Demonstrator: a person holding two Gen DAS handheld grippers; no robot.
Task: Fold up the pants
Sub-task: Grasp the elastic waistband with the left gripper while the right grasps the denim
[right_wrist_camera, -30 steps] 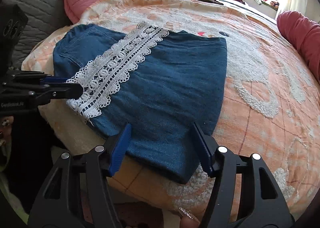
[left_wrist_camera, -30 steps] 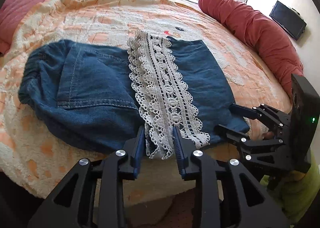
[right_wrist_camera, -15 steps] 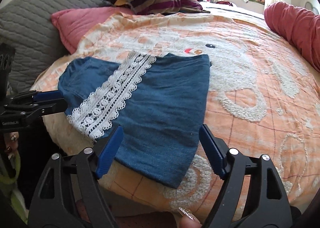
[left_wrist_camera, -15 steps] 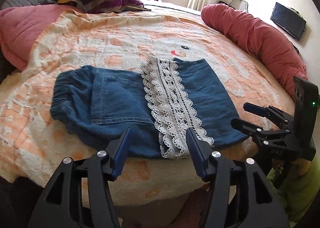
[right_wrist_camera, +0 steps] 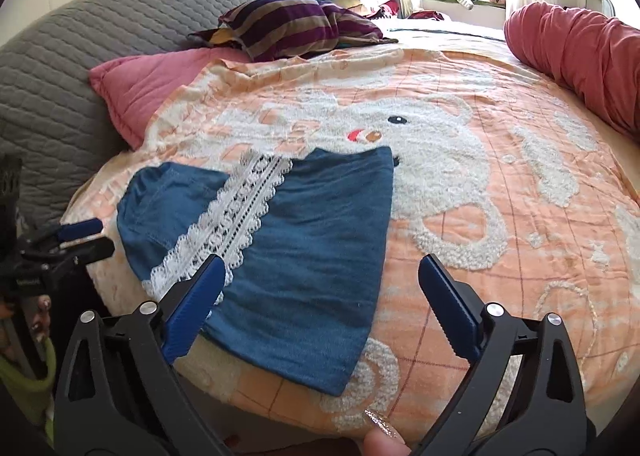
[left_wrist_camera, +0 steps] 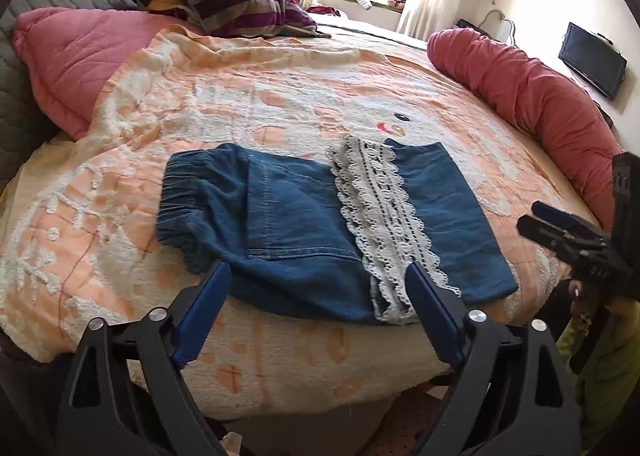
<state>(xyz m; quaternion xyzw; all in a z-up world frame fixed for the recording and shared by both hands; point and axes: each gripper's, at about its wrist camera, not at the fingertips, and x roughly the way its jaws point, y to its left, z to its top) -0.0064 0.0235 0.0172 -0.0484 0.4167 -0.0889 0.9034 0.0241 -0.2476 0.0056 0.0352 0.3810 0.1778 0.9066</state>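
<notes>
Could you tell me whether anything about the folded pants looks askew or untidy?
Slightly. The pants lie folded, but the lace hem runs diagonally, and the elastic waistband is bunched.

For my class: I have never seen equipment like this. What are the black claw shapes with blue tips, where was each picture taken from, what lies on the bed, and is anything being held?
The claws are hand-held grippers, one in each of a person's hands, each with a wide-angle camera looking along its two fingers. One picture is from the left gripper, the other from the right gripper; each also glimpses the other at its edge. On the orange-and-white blanket lie folded denim pants with a white lace trim across them. Around the blanket are a pink cushion, a striped pillow and a red bolster. Both grippers stand open above the near edge, holding nothing.
</notes>
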